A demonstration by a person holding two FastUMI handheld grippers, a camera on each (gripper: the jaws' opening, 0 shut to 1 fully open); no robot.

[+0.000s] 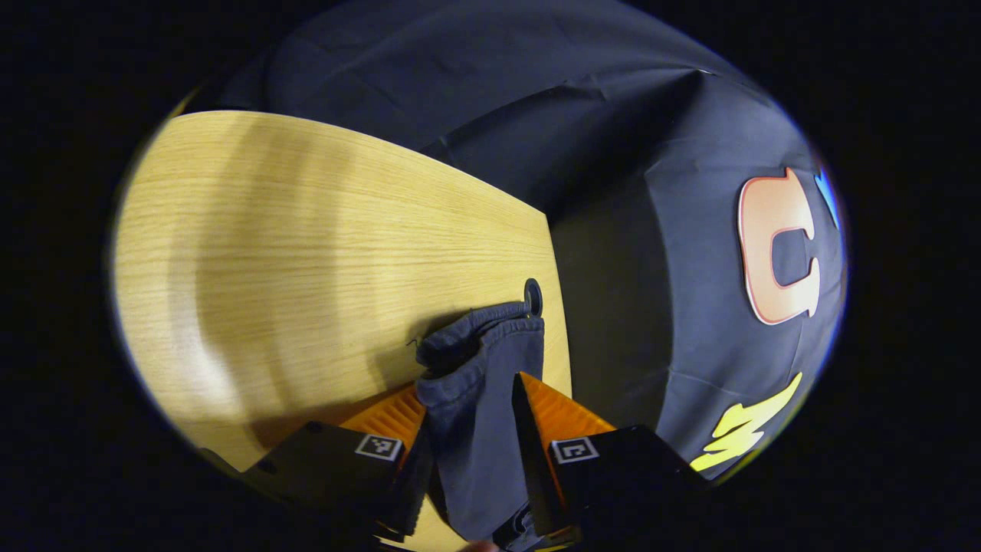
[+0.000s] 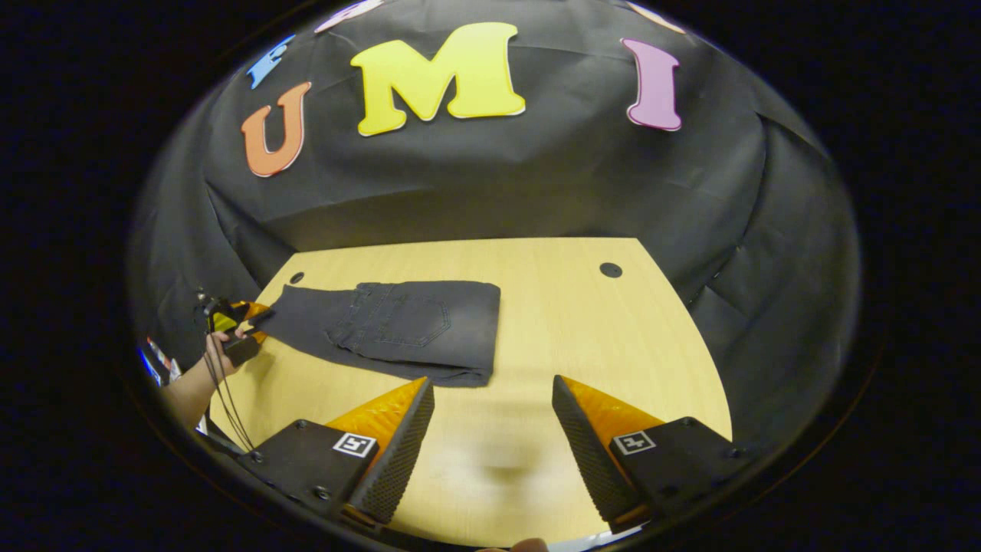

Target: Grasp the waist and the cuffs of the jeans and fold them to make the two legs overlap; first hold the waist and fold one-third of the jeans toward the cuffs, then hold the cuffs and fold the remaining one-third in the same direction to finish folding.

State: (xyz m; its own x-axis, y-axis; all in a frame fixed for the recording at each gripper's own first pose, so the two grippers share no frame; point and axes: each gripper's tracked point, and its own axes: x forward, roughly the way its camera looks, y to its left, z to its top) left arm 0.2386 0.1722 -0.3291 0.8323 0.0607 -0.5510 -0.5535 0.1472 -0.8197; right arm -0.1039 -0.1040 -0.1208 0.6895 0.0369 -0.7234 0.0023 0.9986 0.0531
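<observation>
Left gripper (image 1: 471, 429) pinches the cuffs of the dark grey denim jeans (image 2: 398, 326) on the light wooden table (image 2: 582, 337), right gripper (image 2: 490, 429) spread and empty; waist third looks folded, cuff fold left.

So the jeans (image 2: 398, 326) are dark grey, almost black denim, lying flat on the left half of the table in the right gripper view. The waist part is already folded over, so a back pocket with its stitching faces up and the right end is a neat folded edge. The near edge shows a couple of stacked layers, so the legs look overlapped. Toward the left the legs taper down to the cuffs, which reach the left edge of the table. In the left gripper view the cuffs (image 1: 479, 360) are bunched up and a bit wrinkled, hems stacked, right by a corner of the table next to a small black hole.
</observation>
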